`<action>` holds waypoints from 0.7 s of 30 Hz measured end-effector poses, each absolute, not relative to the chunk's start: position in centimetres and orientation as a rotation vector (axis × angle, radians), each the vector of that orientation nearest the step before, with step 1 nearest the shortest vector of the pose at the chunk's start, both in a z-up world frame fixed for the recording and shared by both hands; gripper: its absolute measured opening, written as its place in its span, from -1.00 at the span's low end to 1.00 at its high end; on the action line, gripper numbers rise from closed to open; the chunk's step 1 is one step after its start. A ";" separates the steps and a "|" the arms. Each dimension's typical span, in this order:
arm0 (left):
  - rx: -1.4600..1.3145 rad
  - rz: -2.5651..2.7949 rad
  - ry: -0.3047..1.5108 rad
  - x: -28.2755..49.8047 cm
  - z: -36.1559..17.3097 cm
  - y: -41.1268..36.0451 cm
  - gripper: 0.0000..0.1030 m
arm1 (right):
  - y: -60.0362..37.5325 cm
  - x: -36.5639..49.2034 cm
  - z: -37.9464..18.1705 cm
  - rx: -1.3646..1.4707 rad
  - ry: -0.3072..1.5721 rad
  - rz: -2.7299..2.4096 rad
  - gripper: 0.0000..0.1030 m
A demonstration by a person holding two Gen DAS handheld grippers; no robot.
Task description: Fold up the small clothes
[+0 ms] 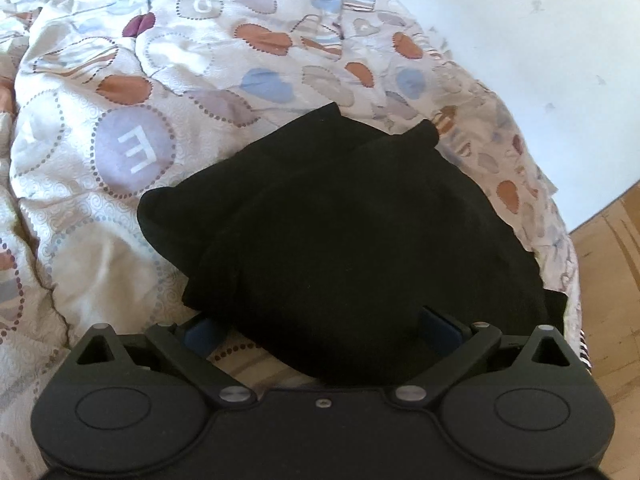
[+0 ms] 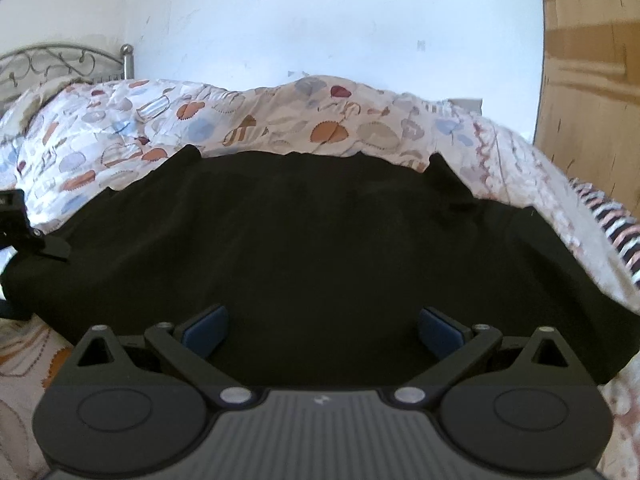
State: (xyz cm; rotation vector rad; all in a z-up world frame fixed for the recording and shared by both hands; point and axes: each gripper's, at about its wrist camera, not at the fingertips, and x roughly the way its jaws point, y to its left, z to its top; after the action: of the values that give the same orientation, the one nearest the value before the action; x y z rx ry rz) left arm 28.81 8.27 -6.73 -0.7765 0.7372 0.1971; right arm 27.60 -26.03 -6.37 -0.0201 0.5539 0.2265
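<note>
Bed: covered by a cream quilt (image 1: 132, 208) printed with dotted circles, hearts and leaf shapes in orange, blue, lilac and maroon; it is rumpled and fills most of the left wrist view.
Wall: white and scuffed (image 2: 320, 20), rising behind the bed; a curled metal headboard (image 2: 60, 64) shows at the far left of the right wrist view.
Wood: a pale wooden surface (image 2: 592, 80) stands at the right edge.
Black garment: a dark piece of clothing (image 1: 352, 224) lies on the quilt near the bed's edge, folded over itself into a rough mound with two small corners poking up at its far side; folds are hard to read in the dark cloth.
Left claw: spread wide (image 1: 320, 330), blue pads on either side of the garment's near edge, not pressing it, nothing held.
Right claw: also spread wide (image 2: 322, 332), its blue pads over the black cloth without pinching it.
Striped cloth: a striped edge (image 2: 616, 236) peeks out at the right.
</note>
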 end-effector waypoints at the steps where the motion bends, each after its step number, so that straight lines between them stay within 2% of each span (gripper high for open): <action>1: -0.777 0.208 0.742 28.9 -6.7 8.2 0.95 | -26.4 27.7 -6.5 0.003 0.560 0.234 1.00; 9: -0.782 0.279 0.752 28.9 -6.3 8.1 0.68 | -27.0 27.6 -6.7 0.035 0.559 0.243 1.00; 13: -0.779 0.322 0.739 28.3 -6.0 8.1 0.30 | -27.0 27.5 -6.8 0.043 0.554 0.245 1.00; 17: -0.783 0.335 0.703 27.3 -5.8 7.9 -0.23 | -27.0 27.5 -6.9 0.046 0.551 0.245 1.00; 21: -0.776 0.322 0.656 27.1 -5.6 7.5 -0.36 | -27.1 27.5 -6.9 0.050 0.549 0.247 1.00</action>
State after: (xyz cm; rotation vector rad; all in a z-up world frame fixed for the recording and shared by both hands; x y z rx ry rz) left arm 27.07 7.49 -5.60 -0.7763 0.6556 0.3224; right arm 27.46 -27.08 -6.87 0.0503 0.5491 0.2468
